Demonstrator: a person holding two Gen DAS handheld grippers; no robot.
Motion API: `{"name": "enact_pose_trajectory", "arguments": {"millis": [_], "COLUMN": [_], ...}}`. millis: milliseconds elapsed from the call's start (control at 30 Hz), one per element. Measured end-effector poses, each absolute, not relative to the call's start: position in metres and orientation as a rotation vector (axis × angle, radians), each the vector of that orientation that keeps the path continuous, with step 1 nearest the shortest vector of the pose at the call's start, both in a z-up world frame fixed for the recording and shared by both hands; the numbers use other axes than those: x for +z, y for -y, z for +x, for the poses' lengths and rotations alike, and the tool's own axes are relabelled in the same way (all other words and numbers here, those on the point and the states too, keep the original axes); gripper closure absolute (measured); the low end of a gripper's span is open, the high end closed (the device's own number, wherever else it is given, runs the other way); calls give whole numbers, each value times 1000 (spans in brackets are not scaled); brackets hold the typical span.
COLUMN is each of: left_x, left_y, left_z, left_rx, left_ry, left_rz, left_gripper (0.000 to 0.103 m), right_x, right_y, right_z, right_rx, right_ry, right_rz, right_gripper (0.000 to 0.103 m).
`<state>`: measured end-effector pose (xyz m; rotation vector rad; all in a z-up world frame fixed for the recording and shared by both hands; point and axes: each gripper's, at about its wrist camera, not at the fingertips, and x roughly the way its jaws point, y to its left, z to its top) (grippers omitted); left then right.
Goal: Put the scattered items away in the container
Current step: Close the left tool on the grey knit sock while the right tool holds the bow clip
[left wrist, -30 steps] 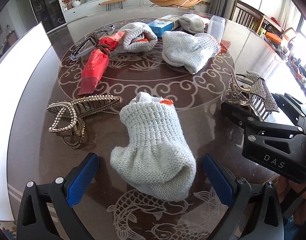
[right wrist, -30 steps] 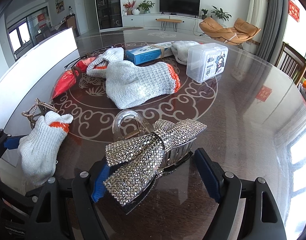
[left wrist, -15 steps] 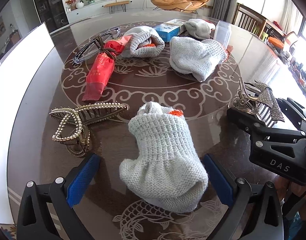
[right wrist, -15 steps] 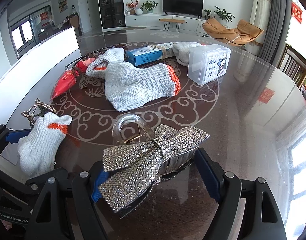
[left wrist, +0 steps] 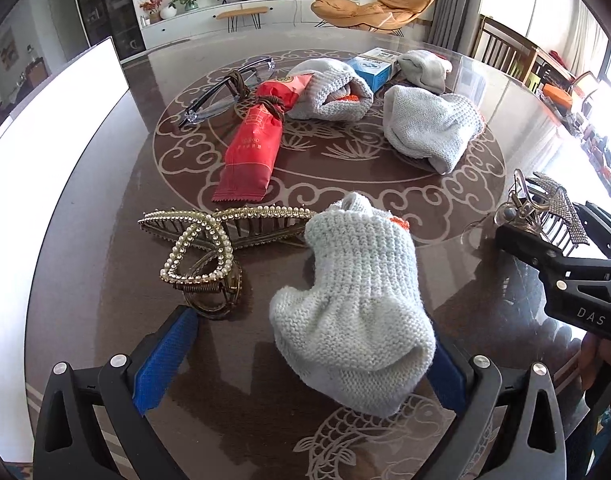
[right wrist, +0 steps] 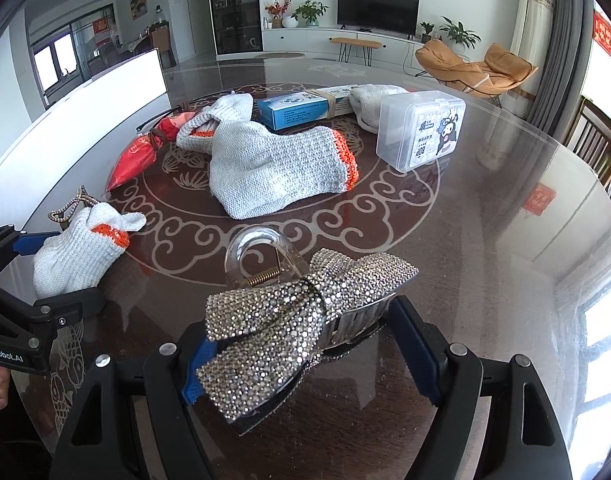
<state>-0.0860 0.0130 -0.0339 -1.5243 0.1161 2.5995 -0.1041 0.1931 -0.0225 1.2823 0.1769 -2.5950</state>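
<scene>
Rolled glove (left wrist: 357,308) between spread left fingers (left wrist: 161,360), rhinestone bow clip (right wrist: 301,320) between spread right fingers (right wrist: 413,344)

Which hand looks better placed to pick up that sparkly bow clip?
Right. The right gripper already has the sparkly bow clip between its open jaws; the left gripper is around a knitted glove.

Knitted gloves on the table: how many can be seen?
4: one between the left gripper's fingers, one large in the middle, one beside the red packet, one behind the blue box.
</scene>
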Motion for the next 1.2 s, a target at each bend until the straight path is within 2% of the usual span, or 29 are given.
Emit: {"name": "enact_pose_trajectory", "arguments": {"millis": [233, 367, 500, 600, 767, 1067, 1100, 1133, 1200], "left_x": [-35, -36, -30, -19, -24, -24, -23, -22, -23], "left_y": [-36, -52, -52, -38, -24, -15, -15, -15, -19], "left_z": [-86, -120, -148, -128, -94, -107, -111, -115, -118], "left_rx": [2564, 2536, 2473, 2476, 2514, 2527, 2527, 2514, 2503], "left_ry": [-173, -206, -140, -80, -119, 43, 67, 89, 75], "left_rz": [-1432, -1346, -1351, -1300, -1327, -1390, -1402, -1418, -1446], "left_gripper": [0, 0, 0, 0, 0, 0, 2, 11, 14], "right_x": [-22, -23, -22, -22, -22, -22, -22, -22, -22], "right_y": [-193, -193, -193, -193, -193, -193, -193, -193, -193], "right_z": [-104, -104, -104, -105, -104, -104, -105, -104, -104], "right_rx": [-2595, -2595, -2599, -2599, -2599, -2599, -2599, -2599, -2603], "right_ry": [-176, -176, -168, -167, -167, -167, -167, -167, -164], "right_rz": [1282, 1282, 1286, 1286, 1286, 1286, 1286, 1286, 1296], "right_gripper": [23, 23, 23, 23, 23, 23, 23, 23, 24]}}
